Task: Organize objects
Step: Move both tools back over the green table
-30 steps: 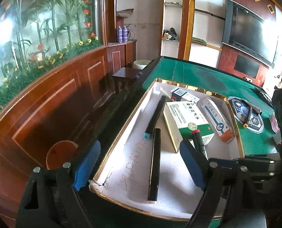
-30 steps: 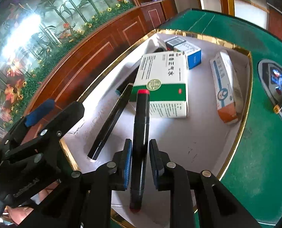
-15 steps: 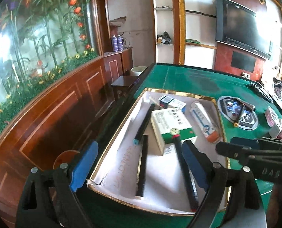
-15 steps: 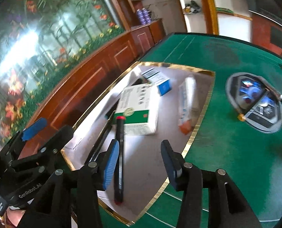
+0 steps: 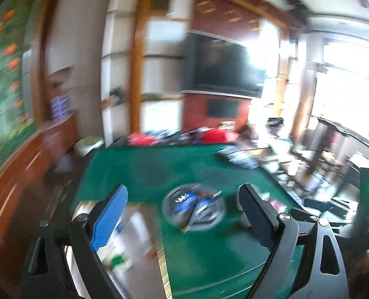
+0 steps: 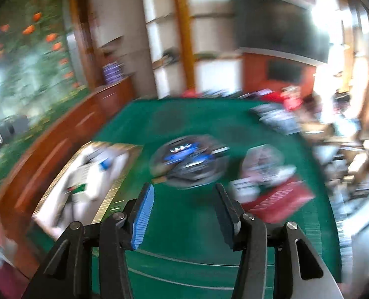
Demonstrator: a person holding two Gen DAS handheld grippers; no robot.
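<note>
Taking the round dark dish (image 6: 189, 162) on the green table (image 6: 184, 224) as landmark: to its left lies the gold-rimmed tray (image 6: 109, 194) with the boxes (image 6: 82, 186) already inside. The left gripper (image 5: 182, 214) is spread wide and empty. The right gripper (image 6: 184, 214) has just been opening, nothing between its blue pads (image 6: 142, 219). To the dish's right wait red packets (image 6: 279, 199). Probably they come next; slow down first, because both views are blurred.

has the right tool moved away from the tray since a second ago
Yes. The right tool was over the gold-edged tray gripping a pen; now it is empty over the green table, right of the tray, its jaws just opened.
</note>
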